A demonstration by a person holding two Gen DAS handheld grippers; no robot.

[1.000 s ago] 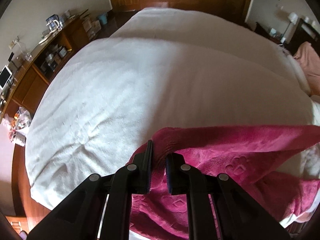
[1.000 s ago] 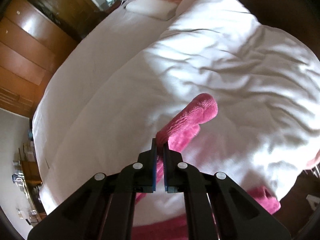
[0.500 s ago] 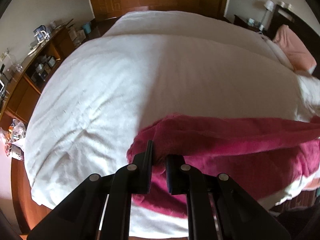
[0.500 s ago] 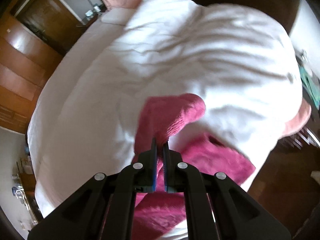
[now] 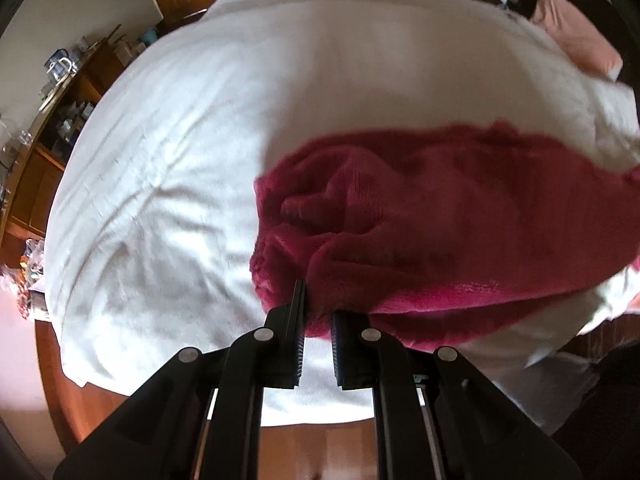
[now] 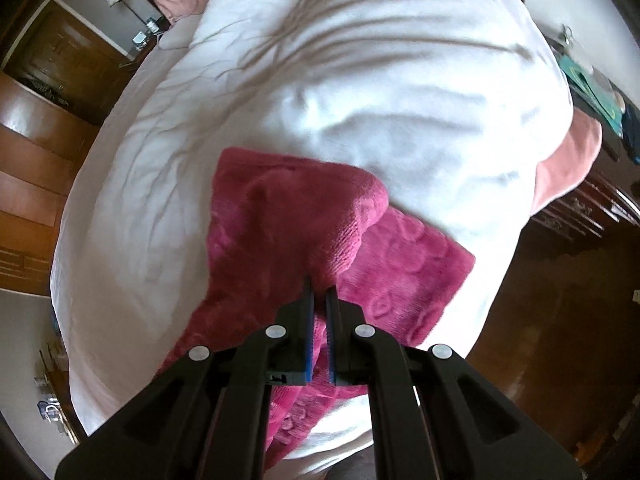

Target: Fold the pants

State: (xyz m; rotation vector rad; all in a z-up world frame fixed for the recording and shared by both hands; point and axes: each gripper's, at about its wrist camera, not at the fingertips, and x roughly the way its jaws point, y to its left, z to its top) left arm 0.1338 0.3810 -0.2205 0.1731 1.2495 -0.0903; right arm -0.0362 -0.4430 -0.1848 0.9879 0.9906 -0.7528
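Observation:
The magenta fleece pants (image 5: pixel 460 208) lie across the near part of a white bed (image 5: pixel 192 152), doubled over on themselves. My left gripper (image 5: pixel 318 300) is shut on a bunched end of the pants, with fabric pinched between its pads. In the right wrist view the same pants (image 6: pixel 288 232) show a top layer folded over a lower embossed layer. My right gripper (image 6: pixel 319 290) is shut on the raised fold of that top layer. Both grippers point steeply down at the bed.
The white duvet (image 6: pixel 360 92) covers the bed, with pink pillows (image 5: pixel 576 36) at its head. A wooden shelf unit with clutter (image 5: pixel 60 92) stands to the left, a dark dresser (image 6: pixel 580 208) to the right. Wooden floor (image 5: pixel 100 392) shows below the bed's near edge.
Both grippers have carried the pants across the bed and lower. The fabric, stretched out between them before, now lies folded over itself in two layers.

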